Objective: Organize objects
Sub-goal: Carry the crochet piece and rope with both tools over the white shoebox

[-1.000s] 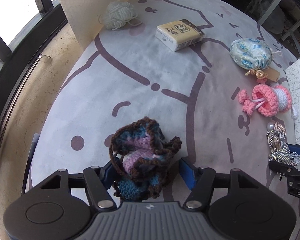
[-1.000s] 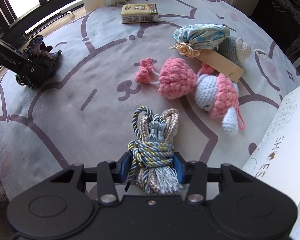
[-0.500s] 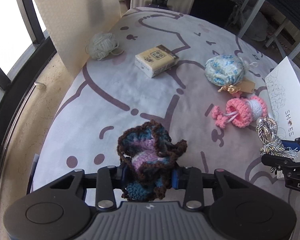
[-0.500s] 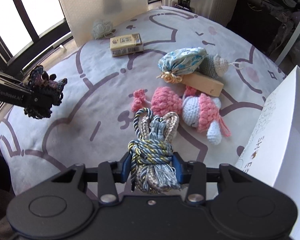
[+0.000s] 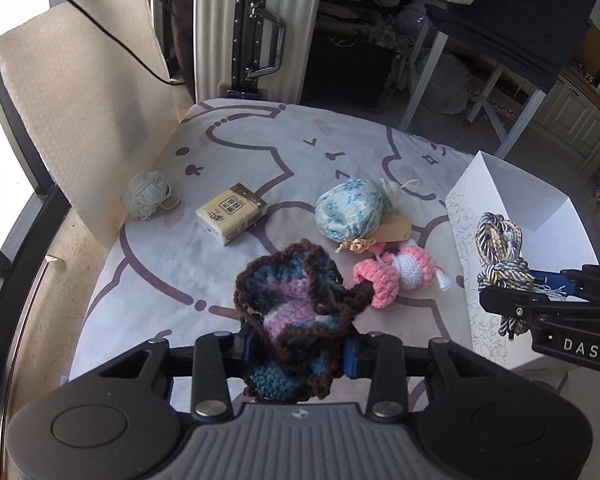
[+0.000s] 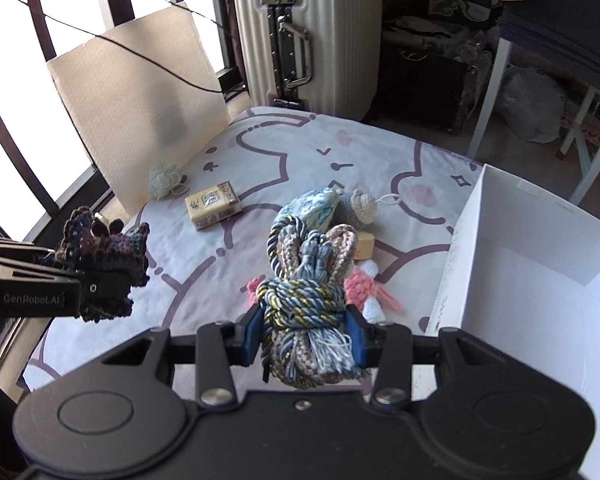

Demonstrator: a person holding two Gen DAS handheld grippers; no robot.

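Observation:
My left gripper (image 5: 298, 354) is shut on a brown, blue and purple crochet pouch (image 5: 296, 300) and holds it above the cloth-covered table (image 5: 228, 152); the pouch also shows at the left of the right wrist view (image 6: 100, 264). My right gripper (image 6: 304, 332) is shut on a bundle of blue, gold and beige cord (image 6: 308, 284), held up beside the open white box (image 6: 532, 280). The cord bundle (image 5: 500, 256) and the box (image 5: 500, 200) also show at the right of the left wrist view.
On the table lie a white yarn ball (image 5: 146, 194), a yellow tissue pack (image 5: 232, 214), a blue floral pouch with a tag (image 5: 350, 212) and a pink and white crochet doll (image 5: 396, 276). A beige board (image 5: 76, 96) and a white suitcase (image 5: 256, 28) stand behind.
My left gripper has shut on the crochet pouch and lifted it off the table. My right gripper has lifted the cord bundle and moved toward the white box.

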